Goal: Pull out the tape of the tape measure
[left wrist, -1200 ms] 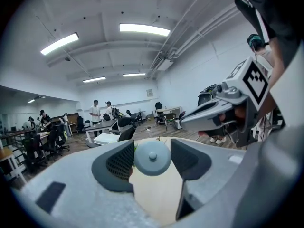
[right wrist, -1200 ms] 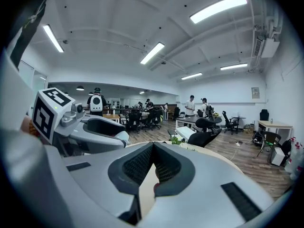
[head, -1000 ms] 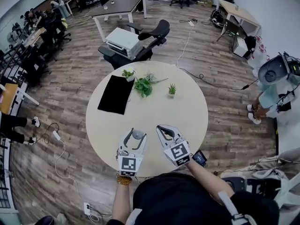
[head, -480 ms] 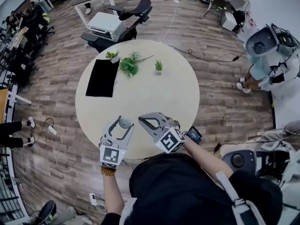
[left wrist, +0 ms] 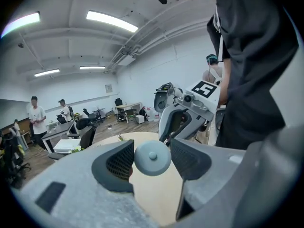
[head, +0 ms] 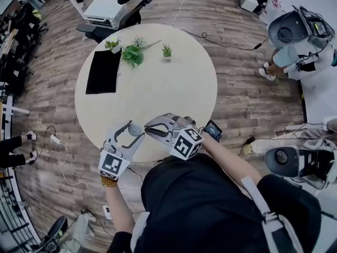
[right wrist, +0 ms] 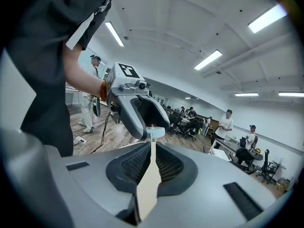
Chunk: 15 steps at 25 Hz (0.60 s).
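Head view: tape measure (head: 136, 127) in left hand-held gripper (head: 133, 131) near table (head: 168, 83) edge

Head view overhead; left claw (head: 135, 130) and right claw (head: 148, 129) cameras face each other.

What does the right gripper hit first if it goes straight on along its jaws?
The tape measure, edge-on dead ahead of the right gripper, clamped in the left gripper. It looks just beyond the tips, though depth is unclear. The right jaws have just been opening, nothing between them.
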Tool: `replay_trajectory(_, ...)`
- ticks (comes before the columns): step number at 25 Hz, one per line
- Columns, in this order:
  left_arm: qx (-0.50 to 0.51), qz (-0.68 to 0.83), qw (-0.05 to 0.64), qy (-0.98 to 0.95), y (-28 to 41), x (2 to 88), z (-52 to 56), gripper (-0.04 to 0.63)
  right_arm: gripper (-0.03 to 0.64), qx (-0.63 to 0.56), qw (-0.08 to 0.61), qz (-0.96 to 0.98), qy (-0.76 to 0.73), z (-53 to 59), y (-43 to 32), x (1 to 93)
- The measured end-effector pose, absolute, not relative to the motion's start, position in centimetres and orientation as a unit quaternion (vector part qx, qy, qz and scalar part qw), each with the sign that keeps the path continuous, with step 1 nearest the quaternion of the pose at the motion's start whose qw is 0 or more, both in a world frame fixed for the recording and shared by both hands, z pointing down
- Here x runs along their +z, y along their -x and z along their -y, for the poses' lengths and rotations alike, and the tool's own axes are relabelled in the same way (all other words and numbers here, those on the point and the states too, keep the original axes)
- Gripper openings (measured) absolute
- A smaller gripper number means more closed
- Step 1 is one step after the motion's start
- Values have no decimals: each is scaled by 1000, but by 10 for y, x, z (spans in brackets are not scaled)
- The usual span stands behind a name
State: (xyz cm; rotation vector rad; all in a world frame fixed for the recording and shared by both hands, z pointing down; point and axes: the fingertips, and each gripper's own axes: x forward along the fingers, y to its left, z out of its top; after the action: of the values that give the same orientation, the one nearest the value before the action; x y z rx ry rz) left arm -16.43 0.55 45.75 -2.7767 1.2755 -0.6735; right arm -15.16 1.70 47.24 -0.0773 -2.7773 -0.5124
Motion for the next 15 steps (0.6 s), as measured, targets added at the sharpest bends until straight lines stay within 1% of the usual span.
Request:
replay_trajectory(4, -222, -387, -2, 895, 167, 461, -10, 252, 37, -196, 156, 967, 48, -26, 159, 476)
replay_trajectory(10, -243, -357, -47, 901, 162, 478, -25, 252, 49, -211, 165, 961, 71, -40, 154, 483)
replay_trajectory(15, -264, -312, -47, 912, 158, 493, -35, 253, 42, -237, 185, 948, 105, -57, 154, 498)
